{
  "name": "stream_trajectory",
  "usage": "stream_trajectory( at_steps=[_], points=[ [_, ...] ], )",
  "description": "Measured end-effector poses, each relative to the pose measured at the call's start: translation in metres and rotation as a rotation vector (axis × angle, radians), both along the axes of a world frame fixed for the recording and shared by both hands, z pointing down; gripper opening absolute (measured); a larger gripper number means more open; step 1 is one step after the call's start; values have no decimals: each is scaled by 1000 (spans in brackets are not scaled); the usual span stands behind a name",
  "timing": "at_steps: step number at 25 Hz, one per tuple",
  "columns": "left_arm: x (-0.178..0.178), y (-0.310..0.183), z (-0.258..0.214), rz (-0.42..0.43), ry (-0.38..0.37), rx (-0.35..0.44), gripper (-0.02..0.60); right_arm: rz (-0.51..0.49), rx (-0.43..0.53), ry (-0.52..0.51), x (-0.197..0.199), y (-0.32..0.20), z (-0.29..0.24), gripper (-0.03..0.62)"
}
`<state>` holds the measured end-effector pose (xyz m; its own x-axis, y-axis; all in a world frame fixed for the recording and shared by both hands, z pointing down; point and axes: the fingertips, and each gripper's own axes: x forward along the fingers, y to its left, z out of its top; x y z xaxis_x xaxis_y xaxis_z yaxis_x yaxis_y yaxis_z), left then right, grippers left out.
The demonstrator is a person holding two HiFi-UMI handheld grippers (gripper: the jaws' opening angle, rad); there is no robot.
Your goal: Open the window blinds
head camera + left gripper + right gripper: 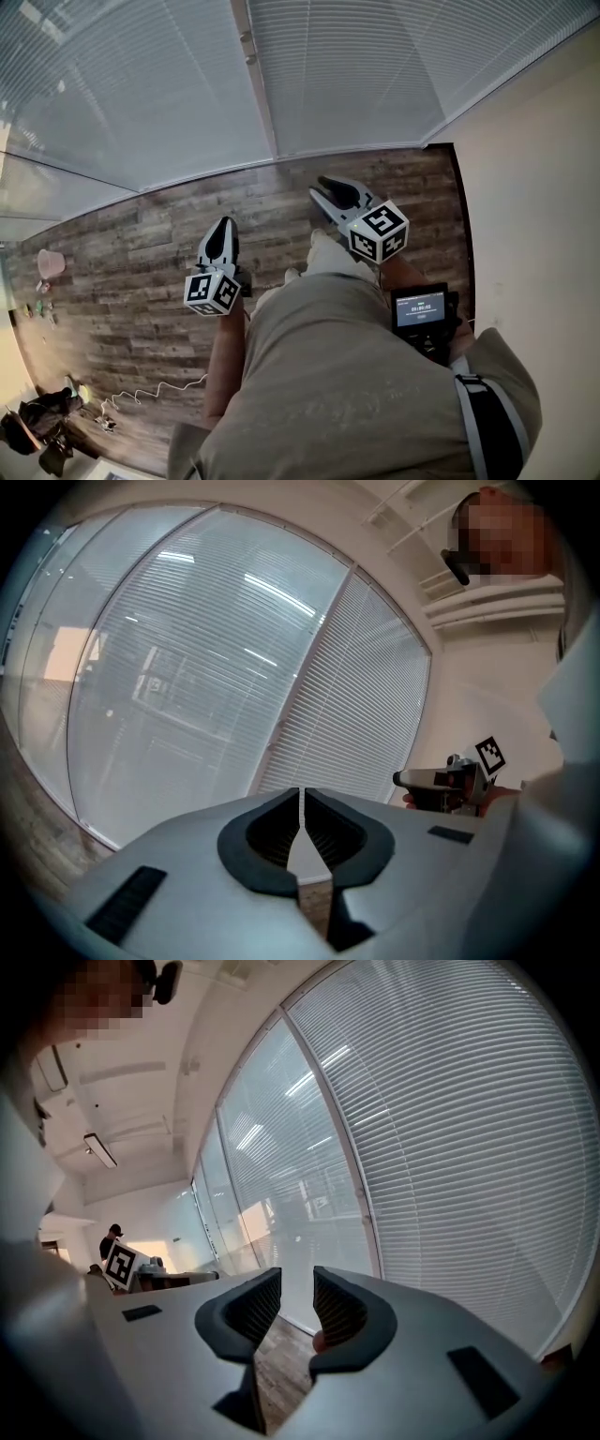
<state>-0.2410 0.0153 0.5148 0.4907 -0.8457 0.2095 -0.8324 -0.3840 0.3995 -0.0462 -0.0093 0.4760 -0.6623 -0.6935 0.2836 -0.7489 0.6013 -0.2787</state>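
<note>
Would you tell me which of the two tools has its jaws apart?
The right tool: an empty gap shows between its jaws, while those of the left tool meet.

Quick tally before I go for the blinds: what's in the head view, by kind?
Grippers: 2, left gripper and right gripper
Blind panels flanking the post: 2
Screen device: 1
Pink container: 1
White cable: 1
Total: 7
</note>
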Motion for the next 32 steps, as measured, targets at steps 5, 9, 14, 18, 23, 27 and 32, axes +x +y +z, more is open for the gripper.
stream_trajectory(
  at_steps=[5,9,14,18,23,27,32],
  points=[
    [28,-34,-18,-12,-10,13,32,-28,20,-16,18,-37,-16,109],
    [48,-59,-29,-13,-25,20,32,-49,18,-19,34,-63,-22,109],
    [64,-90,-29,-26,-27,12,32,-56,8,-17,49,-93,-18,109],
    [77,-108,-31,-53,-21,33,32,-87,31,-3,58,-113,-22,109],
    [103,-122,-18,-53,-12,27,32,-95,36,6,78,-129,-15,109],
    [116,-126,-20,-55,0,46,32,-106,29,6,86,-132,-10,109],
    [121,-133,-20,-57,4,43,32,-113,8,9,89,-135,-5,110]
  ],
)
